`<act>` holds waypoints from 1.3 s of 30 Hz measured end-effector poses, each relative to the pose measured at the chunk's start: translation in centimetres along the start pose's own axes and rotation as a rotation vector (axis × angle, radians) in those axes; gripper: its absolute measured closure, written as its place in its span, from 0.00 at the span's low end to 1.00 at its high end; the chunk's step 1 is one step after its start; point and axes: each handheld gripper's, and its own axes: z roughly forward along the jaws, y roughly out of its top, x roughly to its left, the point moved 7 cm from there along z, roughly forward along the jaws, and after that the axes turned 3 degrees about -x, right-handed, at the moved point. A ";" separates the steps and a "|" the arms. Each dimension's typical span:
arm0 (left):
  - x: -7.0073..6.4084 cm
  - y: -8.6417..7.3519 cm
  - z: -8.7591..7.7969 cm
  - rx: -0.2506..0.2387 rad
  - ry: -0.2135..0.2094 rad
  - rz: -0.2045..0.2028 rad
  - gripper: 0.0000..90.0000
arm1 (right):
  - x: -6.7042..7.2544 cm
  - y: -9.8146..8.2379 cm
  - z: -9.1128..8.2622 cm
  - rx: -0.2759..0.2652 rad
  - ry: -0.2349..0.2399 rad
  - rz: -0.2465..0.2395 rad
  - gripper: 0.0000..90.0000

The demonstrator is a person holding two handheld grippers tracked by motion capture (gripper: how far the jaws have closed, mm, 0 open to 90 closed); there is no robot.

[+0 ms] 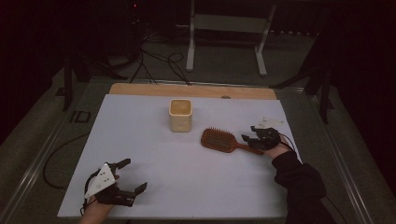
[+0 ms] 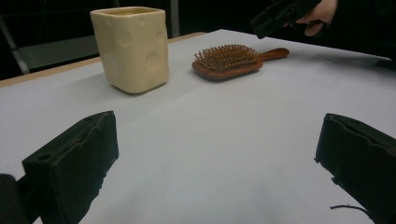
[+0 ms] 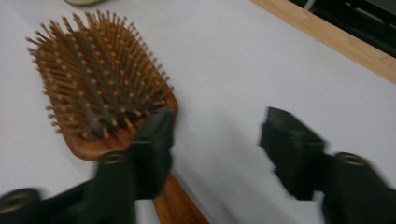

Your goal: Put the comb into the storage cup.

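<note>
1. The work surface is a white table with a strip of bare wood along its far edge.
2. The hairbrush lies flat on the right half of the table, bristles up. Its paddle head points toward the table centre and its handle runs toward the right edge.
3. The right gripper sits low over the handle end of the hairbrush, held by a hand in a dark sleeve.
4. In the right gripper view, the right gripper has its jaws partly parted. One jaw overlaps the neck of the hairbrush, where head meets handle; the other stands apart over bare table. The handle passes under the first jaw rather than through the middle of the gap. The frame is blurred, so contact at that jaw cannot be confirmed. No two-sided clamp on the handle is visible; the gripper holds nothing.
5. The left gripper rests near the front left corner of the table, well apart from the hairbrush. In the left gripper view, the left gripper has its jaws spread wide with only table between them.
6. A cream square cup stands upright behind the table centre, near the hairbrush head but not touching it.
</note>
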 end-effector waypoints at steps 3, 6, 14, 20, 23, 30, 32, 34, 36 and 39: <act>0.0 0.0 0.0 0.000 0.001 -0.003 0.00 | -0.2 -0.4 0.1 0.018 -0.013 -0.003 0.67; 0.0 0.0 0.0 -0.001 -0.001 -0.002 0.00 | -0.3 -0.7 0.2 0.038 -0.024 -0.011 0.75; 0.0 -0.1 0.0 0.002 0.000 -0.003 0.00 | -0.3 -1.4 0.4 0.073 -0.025 -0.016 0.95; 0.0 -0.1 0.0 0.003 -0.002 -0.003 0.00 | -0.1 -2.0 0.6 0.106 -0.002 -0.024 1.00; 0.0 -0.1 0.1 0.001 -0.003 -0.005 0.00 | 0.0 -2.3 0.8 0.126 0.010 -0.033 1.00; 0.0 -0.1 0.1 0.004 -0.004 -0.003 0.00 | 0.4 -3.0 1.2 0.167 0.029 -0.050 1.00; 0.0 0.0 0.1 0.002 -0.004 -0.002 0.00 | 0.5 -3.1 1.2 0.172 0.034 -0.047 1.00; 0.0 -0.1 0.0 0.002 -0.004 -0.004 0.00 | 0.6 -3.3 1.1 0.176 0.039 -0.043 1.00; 0.0 -0.1 0.1 0.004 -0.005 -0.002 0.00 | 0.7 -3.4 1.0 0.176 0.044 -0.042 1.00; 0.0 -0.1 0.0 0.002 -0.005 -0.004 0.00 | 1.1 -3.7 0.7 0.176 0.049 -0.041 1.00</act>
